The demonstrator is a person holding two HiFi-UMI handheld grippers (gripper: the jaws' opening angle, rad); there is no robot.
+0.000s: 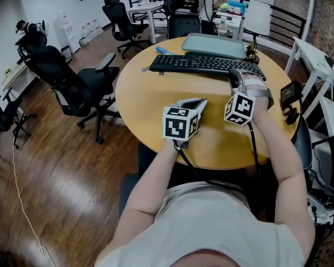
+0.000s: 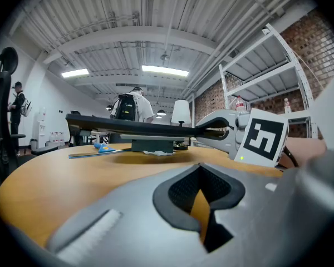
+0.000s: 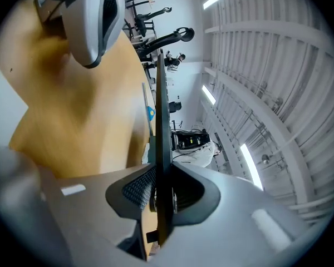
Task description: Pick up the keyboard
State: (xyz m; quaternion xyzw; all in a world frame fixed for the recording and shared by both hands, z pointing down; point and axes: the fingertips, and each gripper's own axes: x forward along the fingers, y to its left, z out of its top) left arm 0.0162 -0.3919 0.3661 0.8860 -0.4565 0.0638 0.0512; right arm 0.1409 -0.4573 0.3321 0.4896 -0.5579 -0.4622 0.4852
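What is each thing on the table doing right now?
keyboard: raised off the table, gripped at its right end.
right gripper: shut on the keyboard.
left gripper: shut, holding nothing.
tray: flat on the table, behind the keyboard.

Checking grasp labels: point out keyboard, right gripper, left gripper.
keyboard (image 1: 203, 64): head view, middle of the key field.
right gripper (image 3: 159, 195): right gripper view, between its jaws, shut on the keyboard's edge.
left gripper (image 1: 200, 101): head view, at its jaw tips.

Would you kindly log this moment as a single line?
right gripper shut on keyboard | keyboard held above table | left gripper shut, empty
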